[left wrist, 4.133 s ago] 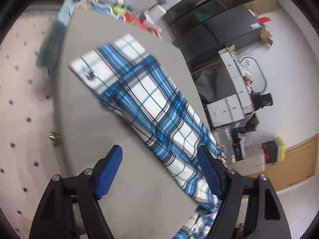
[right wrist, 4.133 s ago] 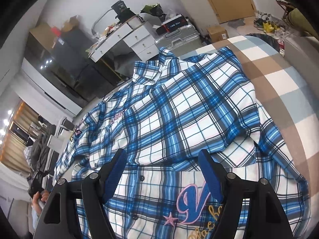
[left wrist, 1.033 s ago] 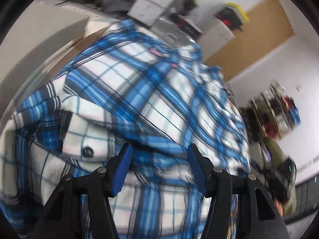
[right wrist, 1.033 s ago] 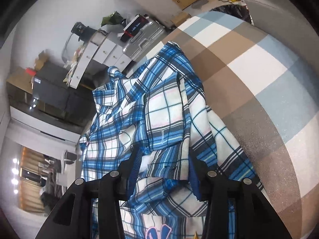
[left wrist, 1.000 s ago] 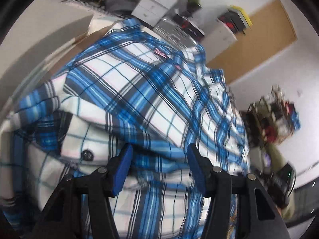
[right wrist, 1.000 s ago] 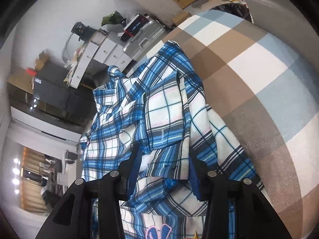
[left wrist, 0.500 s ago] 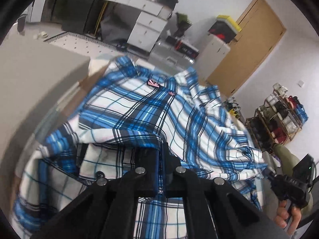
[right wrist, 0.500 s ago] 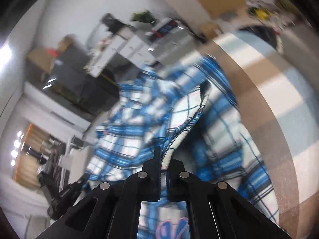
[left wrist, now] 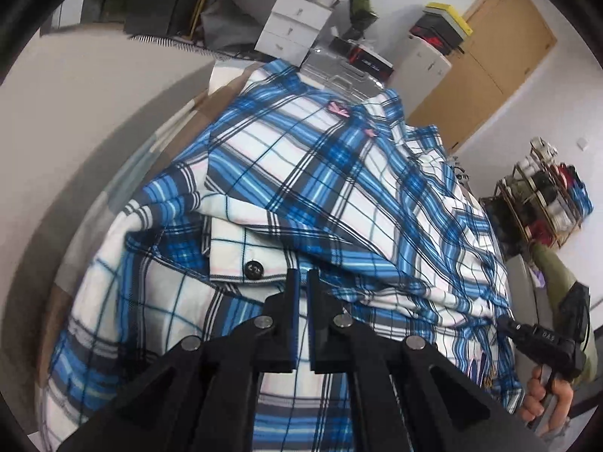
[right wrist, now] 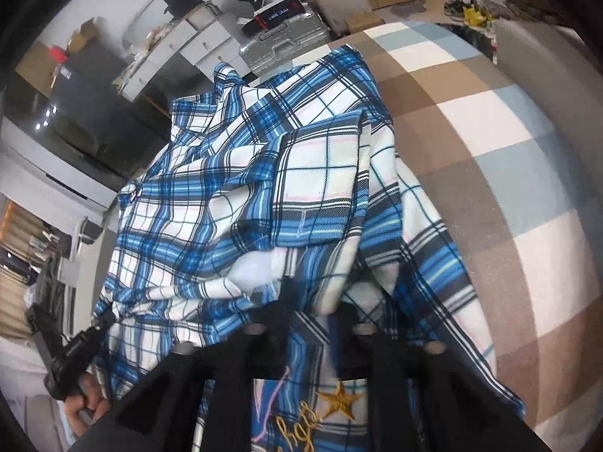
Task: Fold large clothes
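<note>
A blue, white and black plaid shirt [left wrist: 339, 173] lies rumpled on a checked blanket [right wrist: 508, 150], its sleeves folded in over the body. My left gripper [left wrist: 302, 275] sits at the edge of the folded sleeve, beside a cuff with a black button [left wrist: 253, 270]. Its jaws are opening, a narrow slit apart, with no cloth pinched in the gap that shows. My right gripper [right wrist: 314, 297] is under a drooping fold of the shirt [right wrist: 241, 188], jaws opening; loose cloth hangs between the fingers. A gold star embroidery [right wrist: 339, 401] shows below it.
A hand holds the other gripper at the shirt's far side in each view [left wrist: 542, 342] [right wrist: 71, 358]. Behind the bed stand a silver suitcase [left wrist: 339, 71], white drawers [left wrist: 294, 19], a wooden door [left wrist: 490, 56] and a shelf rack [left wrist: 542, 196].
A second ago both pairs of jaws stood apart over sleeve cloth. Half a second ago they were shut on it and lifting it inward. Now the left shows a slit and the right is wider.
</note>
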Action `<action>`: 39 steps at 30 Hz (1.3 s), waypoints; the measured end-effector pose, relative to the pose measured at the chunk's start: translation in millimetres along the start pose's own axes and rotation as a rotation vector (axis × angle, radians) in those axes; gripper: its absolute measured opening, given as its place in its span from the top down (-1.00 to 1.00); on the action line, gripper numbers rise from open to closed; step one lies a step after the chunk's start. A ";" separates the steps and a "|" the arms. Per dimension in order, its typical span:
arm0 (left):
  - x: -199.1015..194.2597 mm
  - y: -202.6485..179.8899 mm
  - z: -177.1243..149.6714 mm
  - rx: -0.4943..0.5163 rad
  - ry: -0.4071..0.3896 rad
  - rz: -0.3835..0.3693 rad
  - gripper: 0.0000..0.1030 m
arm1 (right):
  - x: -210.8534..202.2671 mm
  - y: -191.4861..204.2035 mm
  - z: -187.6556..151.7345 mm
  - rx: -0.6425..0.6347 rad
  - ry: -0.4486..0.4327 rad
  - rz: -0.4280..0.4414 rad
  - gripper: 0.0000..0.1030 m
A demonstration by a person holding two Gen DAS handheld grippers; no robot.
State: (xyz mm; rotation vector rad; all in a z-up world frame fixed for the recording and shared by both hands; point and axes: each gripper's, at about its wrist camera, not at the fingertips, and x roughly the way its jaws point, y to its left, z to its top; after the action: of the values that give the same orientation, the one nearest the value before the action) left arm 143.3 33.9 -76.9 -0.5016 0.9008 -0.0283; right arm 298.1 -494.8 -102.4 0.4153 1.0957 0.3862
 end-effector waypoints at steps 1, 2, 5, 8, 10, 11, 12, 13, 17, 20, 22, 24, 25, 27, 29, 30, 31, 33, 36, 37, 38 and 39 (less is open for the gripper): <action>-4.9 -0.8 -1.1 0.002 -0.012 0.010 0.57 | -7.3 -0.1 -0.7 0.000 -0.014 0.011 0.34; -10.4 0.0 -0.9 0.002 -0.023 0.021 0.39 | -14.6 -0.6 -1.6 -0.009 -0.028 0.020 0.16; -34.4 6.1 -7.5 0.010 -0.103 0.120 -0.03 | -41.8 -5.8 -3.3 -0.025 -0.100 -0.031 -0.29; -52.2 10.9 -17.2 0.056 -0.166 0.257 -0.03 | -48.1 -23.2 -6.9 0.021 -0.099 -0.078 -0.31; -58.1 15.7 -24.0 0.084 -0.161 0.313 -0.04 | -40.1 -36.2 -10.4 0.046 -0.046 -0.113 -0.31; -59.3 18.0 -27.6 0.089 -0.152 0.328 -0.04 | -35.3 -37.6 -13.7 0.046 -0.031 -0.126 -0.31; -59.9 21.2 -31.9 0.091 -0.139 0.343 -0.04 | -30.7 -37.4 -17.1 0.039 -0.016 -0.137 -0.31; -61.0 25.7 -36.5 0.093 -0.128 0.359 -0.04 | -27.8 -36.7 -19.8 0.022 -0.005 -0.142 -0.31; -63.0 32.1 -55.1 0.111 -0.064 0.367 -0.04 | -22.1 -22.3 -30.0 -0.114 -0.021 -0.242 -0.17; -65.0 32.7 -67.0 0.140 -0.036 0.398 -0.04 | -14.9 -18.9 -32.2 -0.209 -0.043 -0.381 0.81; -66.1 35.7 -73.7 0.130 -0.017 0.406 -0.04 | -16.4 -22.8 -30.3 -0.220 -0.052 -0.368 0.94; -67.7 38.0 -76.8 0.123 -0.002 0.407 -0.04 | -18.9 -29.3 -29.0 -0.210 -0.079 -0.385 0.96; -69.3 38.8 -78.9 0.124 0.001 0.412 -0.04 | -21.1 -33.5 -28.0 -0.196 -0.098 -0.419 0.97; -73.7 41.0 -82.8 0.122 0.003 0.411 -0.04 | -30.7 -43.6 -24.1 -0.153 -0.134 -0.438 0.97; -79.0 43.5 -86.4 0.123 0.004 0.394 -0.04 | -36.1 -50.8 -21.4 -0.124 -0.139 -0.441 0.97; -80.7 44.4 -87.5 0.125 0.006 0.393 -0.04 | -37.4 -53.1 -20.7 -0.117 -0.140 -0.454 0.96; -81.4 46.2 -87.1 0.121 0.008 0.399 -0.04 | -38.8 -51.0 -21.2 -0.112 -0.141 -0.457 0.96; -81.9 51.6 -86.8 0.109 0.019 0.387 -0.04 | -42.2 -51.7 -21.6 -0.104 -0.153 -0.447 0.96; -79.2 56.7 -86.8 0.095 0.029 0.355 -0.02 | -38.2 -52.1 -20.0 -0.101 -0.144 -0.448 0.96; -79.9 57.5 -86.5 0.087 0.019 0.351 0.23 | -35.6 -53.1 -18.7 -0.097 -0.141 -0.450 0.96; -81.9 59.2 -86.8 0.082 0.005 0.346 0.49 | -32.9 -53.0 -16.9 -0.096 -0.139 -0.453 0.96; -83.0 60.0 -85.8 0.086 -0.006 0.357 0.94 | -31.4 -52.5 -16.3 -0.097 -0.136 -0.456 0.96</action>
State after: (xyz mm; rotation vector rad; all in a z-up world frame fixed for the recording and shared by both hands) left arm 15.3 71.3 -85.1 -0.2560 0.9682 0.2583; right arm 275.6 -553.2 -111.2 0.0958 0.9999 0.0065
